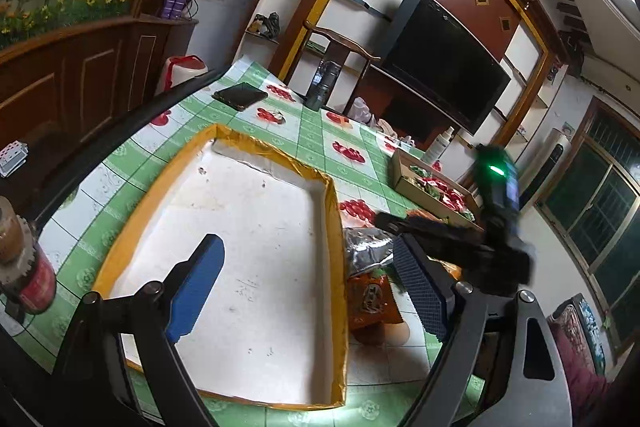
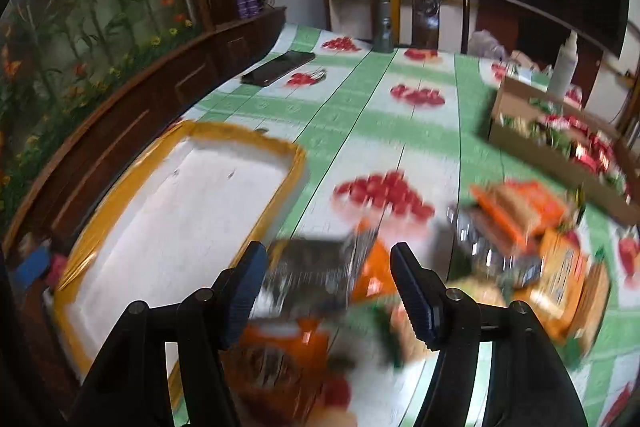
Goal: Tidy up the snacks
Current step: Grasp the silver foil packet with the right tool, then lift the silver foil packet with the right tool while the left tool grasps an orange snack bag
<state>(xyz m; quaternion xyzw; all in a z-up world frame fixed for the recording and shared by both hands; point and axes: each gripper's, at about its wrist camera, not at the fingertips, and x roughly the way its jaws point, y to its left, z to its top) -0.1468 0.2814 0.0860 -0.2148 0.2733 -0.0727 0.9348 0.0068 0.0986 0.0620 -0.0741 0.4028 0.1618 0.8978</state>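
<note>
A shallow white tray with a yellow taped rim (image 1: 334, 227) lies on the green checked tablecloth, and nothing lies in it. My left gripper (image 1: 308, 283) is open and hovers over the tray. To the tray's right lies a pile of orange and silver snack packets (image 1: 370, 297). My right gripper (image 2: 328, 291) is open, its fingers either side of a silver packet (image 2: 312, 267) on the pile (image 2: 532, 227). The view is blurred, so I cannot tell whether it touches. The tray (image 2: 92, 227) shows at the left. The right gripper shows in the left wrist view (image 1: 384, 219).
A cardboard box of red and green packets (image 1: 436, 187) (image 2: 560, 147) stands at the far right. A black phone (image 1: 240, 95), a dark flask (image 1: 320, 87) and a white spray bottle (image 2: 566, 63) stand on the table's far side. A wooden chair (image 2: 424, 3) stands behind.
</note>
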